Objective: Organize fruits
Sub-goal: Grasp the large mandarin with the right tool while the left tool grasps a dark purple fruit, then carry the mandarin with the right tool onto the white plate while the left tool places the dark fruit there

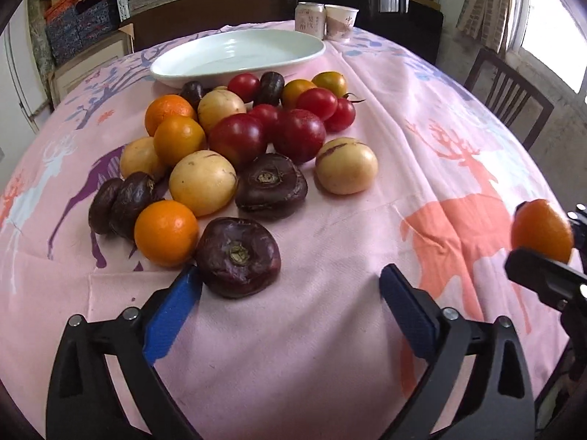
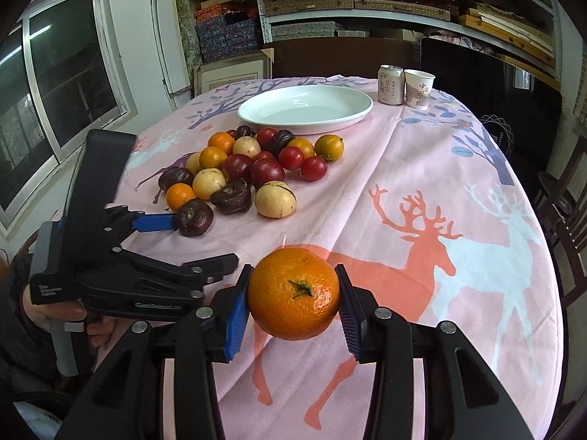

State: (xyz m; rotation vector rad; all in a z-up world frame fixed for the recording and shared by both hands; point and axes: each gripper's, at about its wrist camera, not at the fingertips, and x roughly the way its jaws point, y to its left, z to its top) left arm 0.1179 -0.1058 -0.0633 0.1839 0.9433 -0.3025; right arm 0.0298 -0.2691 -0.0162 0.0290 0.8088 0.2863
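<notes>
My right gripper [image 2: 293, 295]: matt black plastic frame, ribbed blue rubbery pads, shiny metal screws. Mandarin [image 2: 293, 293] clamped between them, peel pitted, slightly glossy. Tablecloth [image 1: 330, 330] soft matt woven cloth, pink, creased. Plate [image 1: 238, 55] looks like glazed white ceramic, glossy. Tomatoes [image 1: 317, 104] smooth, shiny. Dark purple fruit [image 1: 238, 256] wrinkled, dull sheen. Can [image 2: 390, 84] metal; paper cup [image 2: 419, 88] matt.

Can [image 2: 391, 85] beside paper cup [image 2: 418, 89]

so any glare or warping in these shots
Left wrist view: window blown out at top right, table edge bowed by the fisheye, plate sharp. Right wrist view: even light, orange in the right gripper crisp, shelves curved.
</notes>
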